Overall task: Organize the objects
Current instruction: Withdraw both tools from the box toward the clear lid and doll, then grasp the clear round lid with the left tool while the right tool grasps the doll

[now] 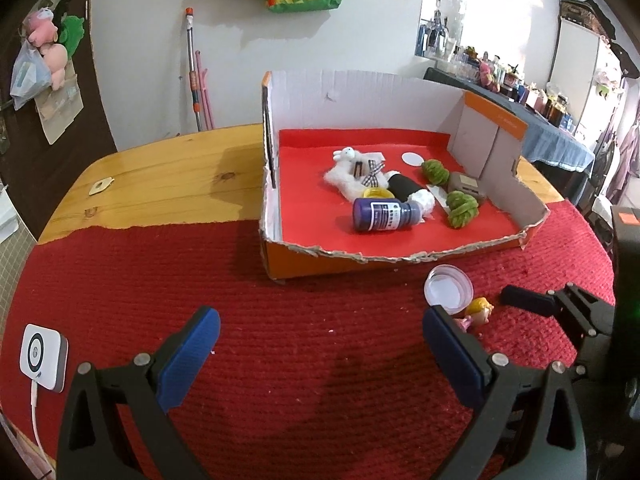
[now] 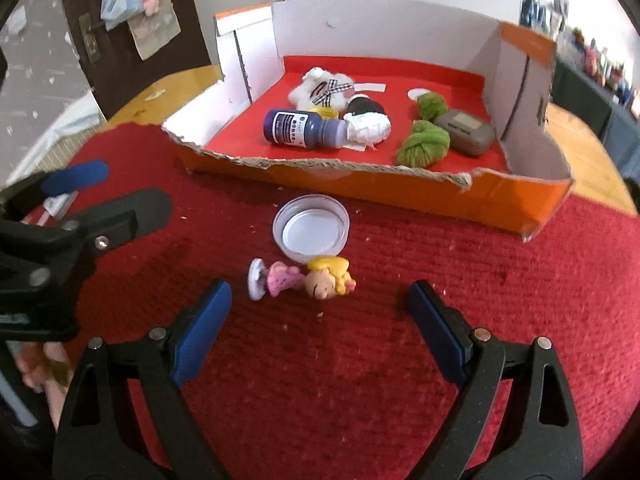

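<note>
A small blonde doll in a pink dress [image 2: 304, 280] lies on its side on the red mat, just ahead of my open, empty right gripper [image 2: 320, 312]. A clear plastic lid [image 2: 311, 229] lies behind it. Both show in the left wrist view, the doll [image 1: 478, 312] and the lid [image 1: 448, 288] beside the right fingertip of my open, empty left gripper [image 1: 320, 332]. The torn orange cardboard box [image 2: 400, 188] holds a purple bottle [image 2: 300, 128], a white plush [image 2: 324, 90], two green yarn balls [image 2: 424, 142] and a grey case [image 2: 466, 132].
The left gripper [image 2: 80, 216] shows at the left of the right wrist view. A white device with a cable [image 1: 42, 356] lies at the mat's left edge. The wooden table [image 1: 160, 184] extends behind the mat. A wall stands behind.
</note>
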The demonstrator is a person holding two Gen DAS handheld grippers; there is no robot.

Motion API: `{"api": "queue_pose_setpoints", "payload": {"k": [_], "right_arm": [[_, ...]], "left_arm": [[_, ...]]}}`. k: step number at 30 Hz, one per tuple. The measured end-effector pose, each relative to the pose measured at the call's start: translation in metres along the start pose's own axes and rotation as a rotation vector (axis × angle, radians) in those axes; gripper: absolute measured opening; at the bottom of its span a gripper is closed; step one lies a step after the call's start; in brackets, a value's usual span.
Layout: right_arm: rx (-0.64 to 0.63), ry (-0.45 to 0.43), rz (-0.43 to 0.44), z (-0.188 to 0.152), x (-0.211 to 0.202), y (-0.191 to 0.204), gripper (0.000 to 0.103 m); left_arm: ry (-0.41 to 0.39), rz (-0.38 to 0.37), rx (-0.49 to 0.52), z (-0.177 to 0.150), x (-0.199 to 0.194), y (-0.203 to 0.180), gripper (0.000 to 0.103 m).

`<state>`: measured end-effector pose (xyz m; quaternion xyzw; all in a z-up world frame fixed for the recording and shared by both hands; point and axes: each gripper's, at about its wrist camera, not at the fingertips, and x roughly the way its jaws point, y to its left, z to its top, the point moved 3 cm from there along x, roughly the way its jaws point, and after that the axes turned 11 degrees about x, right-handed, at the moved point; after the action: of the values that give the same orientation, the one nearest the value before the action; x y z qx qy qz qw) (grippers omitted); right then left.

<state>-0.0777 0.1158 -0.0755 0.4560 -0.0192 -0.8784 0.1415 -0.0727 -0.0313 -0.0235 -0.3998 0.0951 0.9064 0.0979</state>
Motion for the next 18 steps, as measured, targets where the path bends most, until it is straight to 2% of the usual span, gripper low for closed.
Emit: {"api": "queue_pose_setpoints", "payload": {"k": [3,10,14,18], "right_arm": [[0.029,-0.009,-0.018,0.005,0.0,-0.011,0.091],[0.141,-0.046,-0.124,0.015,-0.01,-0.064,0.091],[0.163,-0.052,-0.122,0.02,-0.012,-0.079,0.091],[0.131,-0.051,-0.099,0.024,-0.01,-0.079,0.091]], "left_arm": [[0.003,-0.008,0.008,0.0,0.002,-0.002,0.103],[0.012,-0.045,0.045,0.001,0.011,-0.015,0.103],[0.02,-0.069,0.085,0.002,0.017,-0.027,0.103],[0.018,-0.093,0.129,0.007,0.023,-0.041,0.101]]}}
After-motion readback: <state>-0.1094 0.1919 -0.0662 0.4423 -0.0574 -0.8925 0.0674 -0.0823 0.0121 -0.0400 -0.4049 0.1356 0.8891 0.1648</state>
